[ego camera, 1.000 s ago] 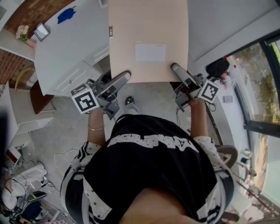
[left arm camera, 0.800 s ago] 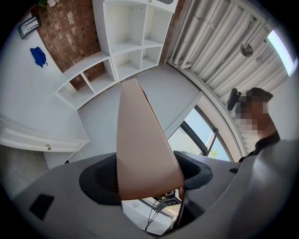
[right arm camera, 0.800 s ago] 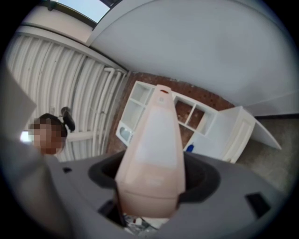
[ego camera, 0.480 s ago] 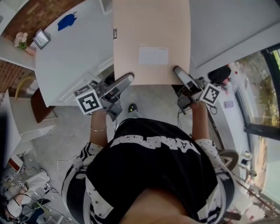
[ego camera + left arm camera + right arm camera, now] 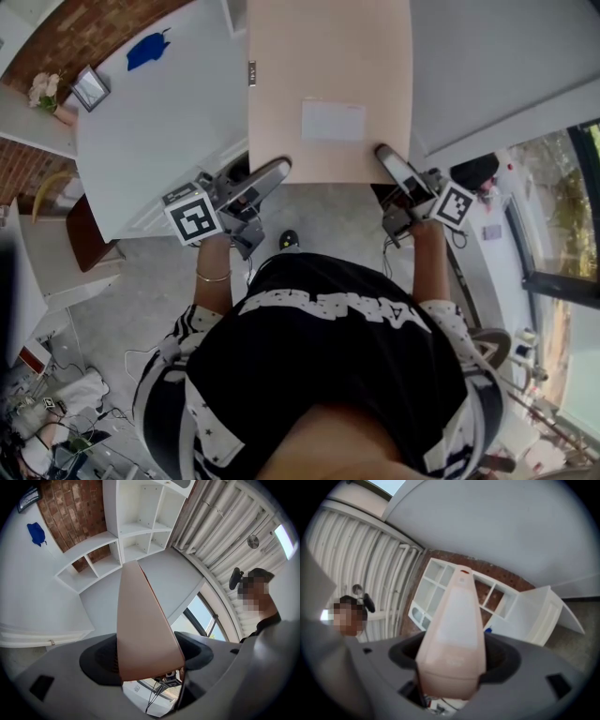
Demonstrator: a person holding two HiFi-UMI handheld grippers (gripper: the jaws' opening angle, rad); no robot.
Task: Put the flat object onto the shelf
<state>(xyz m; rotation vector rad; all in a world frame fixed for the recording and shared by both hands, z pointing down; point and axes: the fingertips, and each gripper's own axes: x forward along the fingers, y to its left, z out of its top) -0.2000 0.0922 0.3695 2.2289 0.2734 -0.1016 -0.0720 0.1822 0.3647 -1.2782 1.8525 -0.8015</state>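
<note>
Board (image 5: 328,89), mid-carry, clamped in my left gripper (image 5: 270,174) and right gripper (image 5: 384,157); next I'd slide it onto the shelf (image 5: 140,528).

white cubby shelving (image 5: 136,531) against brick wall (image 5: 65,513); grey floor (image 5: 141,291); big window (image 5: 572,206) at right; daylight

The tan board (image 5: 328,75) is cut off at its far end by the head view's top edge. Print on its pale label (image 5: 333,120) is too small to read.
</note>
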